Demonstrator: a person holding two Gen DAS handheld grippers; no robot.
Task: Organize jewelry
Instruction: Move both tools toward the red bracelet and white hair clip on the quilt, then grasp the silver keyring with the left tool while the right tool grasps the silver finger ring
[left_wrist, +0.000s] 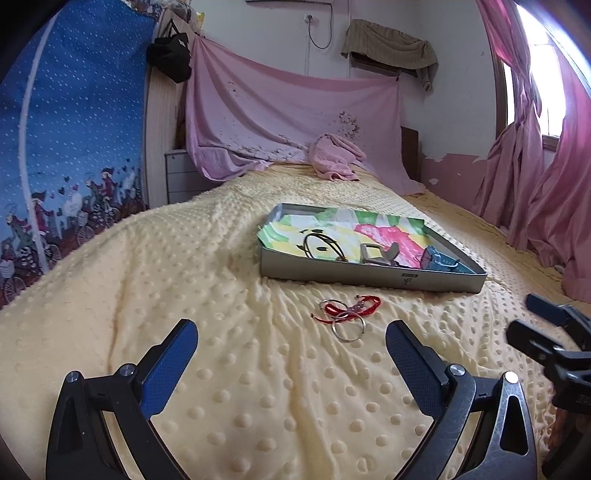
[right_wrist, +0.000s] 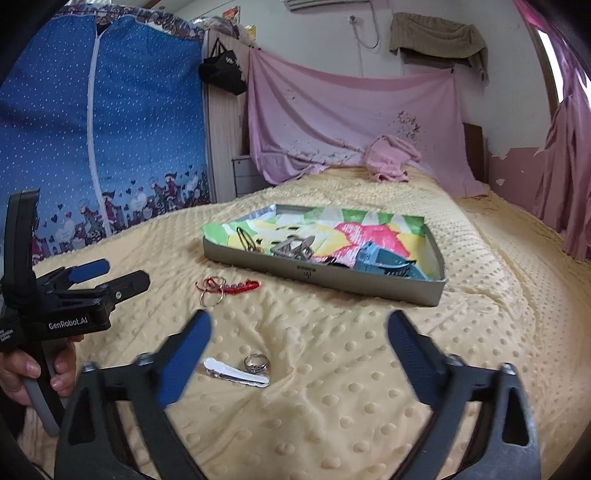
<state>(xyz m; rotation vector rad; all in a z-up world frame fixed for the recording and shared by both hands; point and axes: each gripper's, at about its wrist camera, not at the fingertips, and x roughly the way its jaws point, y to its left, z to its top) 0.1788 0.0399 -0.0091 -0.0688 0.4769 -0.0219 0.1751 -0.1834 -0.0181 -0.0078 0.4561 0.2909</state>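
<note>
Your jewelry lies in 3 places on the yellow dotted blanket (right_wrist: 332, 424). Nearest your right gripper (right_wrist: 299, 328), just ahead of its spread fingers and slightly toward the left one, sit a silver ring (right_wrist: 256, 363) and a white hair clip (right_wrist: 236, 373), almost touching each other. Nothing is between those fingers; the jaws are released and grasp nothing.

Farther ahead and to the left, a red braided bracelet (right_wrist: 236, 286) lies tangled with 2 silver hoops (right_wrist: 211, 297). From your left gripper (left_wrist: 291, 336), that same cluster sits just beyond the fingertips, toward the right finger. The left jaws are also spread wide and empty.

Beyond everything stands the grey tray (right_wrist: 321, 275), lined with bright paper. It already holds several pieces: dark wire bangles, a metal claw clip and a teal item whose kind I cannot tell.

Judging by this, the sorting is partly done. The ring, clip, bracelet and hoops remain outside the tray.
</note>
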